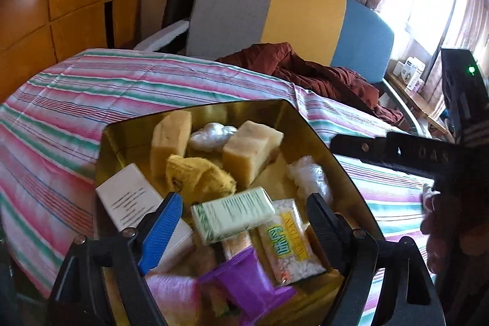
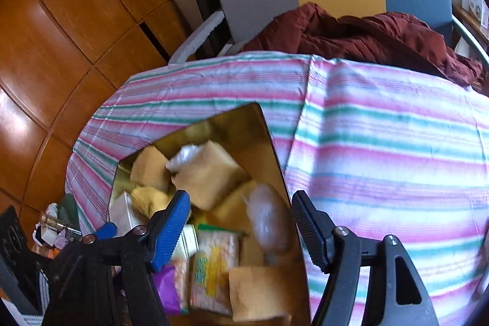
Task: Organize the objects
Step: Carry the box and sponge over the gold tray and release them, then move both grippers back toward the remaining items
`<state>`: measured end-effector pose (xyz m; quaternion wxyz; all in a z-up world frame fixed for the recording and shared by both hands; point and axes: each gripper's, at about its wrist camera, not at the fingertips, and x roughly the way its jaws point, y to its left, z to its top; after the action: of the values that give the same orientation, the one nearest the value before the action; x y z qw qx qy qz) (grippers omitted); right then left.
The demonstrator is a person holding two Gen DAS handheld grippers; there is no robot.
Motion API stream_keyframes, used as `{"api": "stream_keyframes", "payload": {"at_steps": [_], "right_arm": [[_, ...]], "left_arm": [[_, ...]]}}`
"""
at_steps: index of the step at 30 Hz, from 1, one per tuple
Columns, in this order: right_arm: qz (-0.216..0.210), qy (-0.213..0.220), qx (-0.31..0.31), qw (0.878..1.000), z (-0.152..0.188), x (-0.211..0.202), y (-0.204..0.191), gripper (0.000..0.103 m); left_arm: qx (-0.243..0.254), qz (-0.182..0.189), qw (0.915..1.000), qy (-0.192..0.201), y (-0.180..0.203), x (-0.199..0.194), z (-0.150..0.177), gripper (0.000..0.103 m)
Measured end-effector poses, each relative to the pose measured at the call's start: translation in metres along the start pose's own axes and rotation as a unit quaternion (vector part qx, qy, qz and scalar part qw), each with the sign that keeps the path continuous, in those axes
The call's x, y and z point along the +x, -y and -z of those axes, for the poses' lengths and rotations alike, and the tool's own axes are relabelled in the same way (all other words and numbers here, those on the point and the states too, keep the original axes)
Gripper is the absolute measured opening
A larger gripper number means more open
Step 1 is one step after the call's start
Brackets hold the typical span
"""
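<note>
**Striped tablecloth, gold tin of small goods, both claws over it**

Striped cloth [image 1: 76, 118] in pink, green and white covers the table; behind it we note a chair [image 1: 275, 17] with grey, yellow and blue back panels, a dark red garment [image 1: 321, 72] on its seat, and wooden wall panels to the left.

Left wrist view: we see the gold tin [image 1: 342, 170] on the cloth, filled with small items. The left gripper [image 1: 241, 222] hangs over the near part of the tin, its jaws standing well apart with nothing pressed between the pads. A pale green wrapped bar [image 1: 232, 213] lies in the gap between the fingers, below them as far as we can tell; a clear packet of white grains with a yellow label [image 1: 290, 243] lies just beside the right finger. A white box [image 1: 131, 197] sits near the blue-padded finger. Further in: tan blocks [image 1: 247, 155], a yellow cloth [image 1: 198, 176], purple wrapper [image 1: 244, 283] at the near edge. Part of the other tool and a hand [image 1: 440, 228] show at right.

Right wrist view: we see the right gripper [image 2: 241, 231] above the tin's right wall [image 2: 275, 148], jaws parted and holding nothing. The wall runs between the fingers; a clear-wrapped whitish bundle [image 2: 269, 219] inside the tin lies in the gap. Contents here are blurred. Clutter lies on the floor at lower left.
</note>
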<state>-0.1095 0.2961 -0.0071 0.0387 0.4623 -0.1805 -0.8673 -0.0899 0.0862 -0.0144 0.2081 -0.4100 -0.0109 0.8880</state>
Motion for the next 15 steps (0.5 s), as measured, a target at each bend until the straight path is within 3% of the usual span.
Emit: {"api": "stream_keyframes", "payload": {"at_steps": [15], "right_arm": [[0.030,0.014,-0.043,0.999,0.042,-0.028,-0.023,0.074]], "left_arm": [[0.007,-0.053,0.9982,0.029,-0.012,-0.045,0.028,0.086]]}}
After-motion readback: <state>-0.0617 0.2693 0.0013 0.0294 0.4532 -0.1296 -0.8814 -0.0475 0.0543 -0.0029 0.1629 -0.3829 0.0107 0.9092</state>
